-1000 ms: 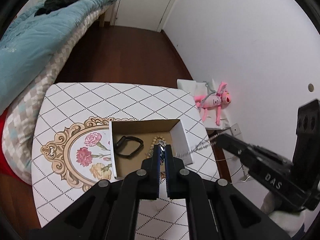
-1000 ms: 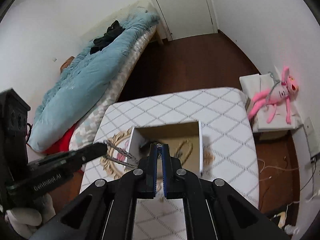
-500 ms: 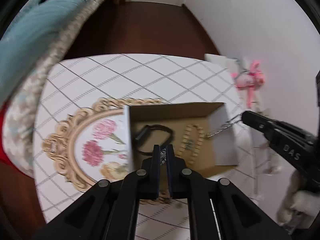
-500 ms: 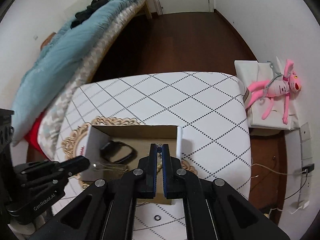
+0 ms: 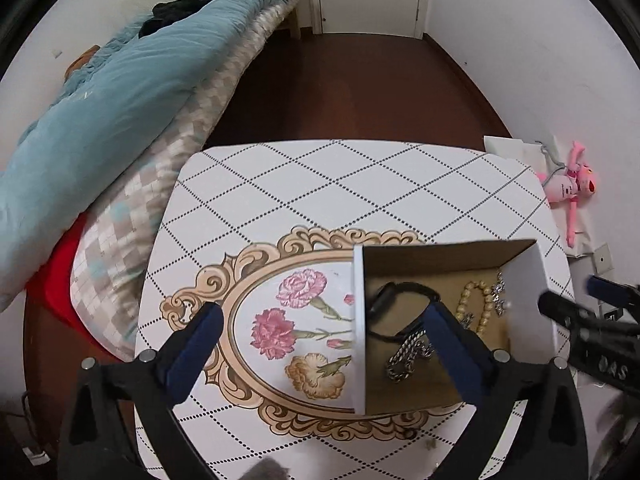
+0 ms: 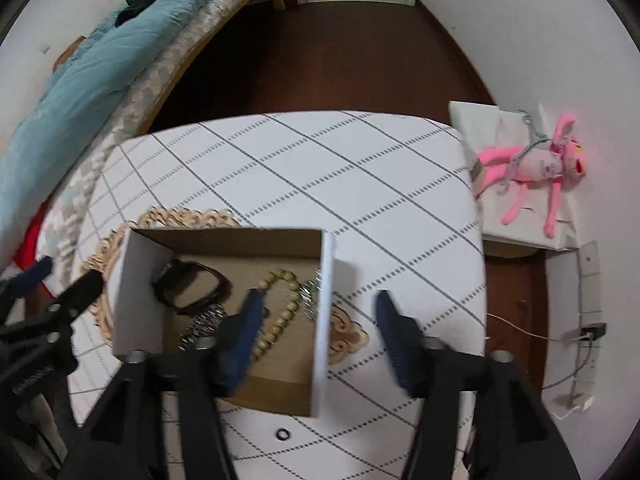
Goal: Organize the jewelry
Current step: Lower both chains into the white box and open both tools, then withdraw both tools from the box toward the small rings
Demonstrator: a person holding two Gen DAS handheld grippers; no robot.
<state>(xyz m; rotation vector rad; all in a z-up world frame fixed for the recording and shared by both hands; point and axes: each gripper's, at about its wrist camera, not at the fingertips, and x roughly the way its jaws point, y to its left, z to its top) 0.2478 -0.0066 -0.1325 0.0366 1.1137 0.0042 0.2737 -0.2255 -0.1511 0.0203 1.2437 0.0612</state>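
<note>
Left wrist view: both grippers' jaws are opening, nothing pinched; the silver chain (image 5: 408, 354), held taut earlier, is dropped in the box (image 5: 359, 320).

Even soft light, fisheye-bent edges, slight blur.

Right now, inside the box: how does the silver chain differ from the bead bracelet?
The silver chain is metal links lying in a loose heap; the bead bracelet is cream round beads laid out as an open loop. The chain lies nearer the black band, the bracelet nearer the box's right wall. Both rest on the box floor, ungripped.
</note>
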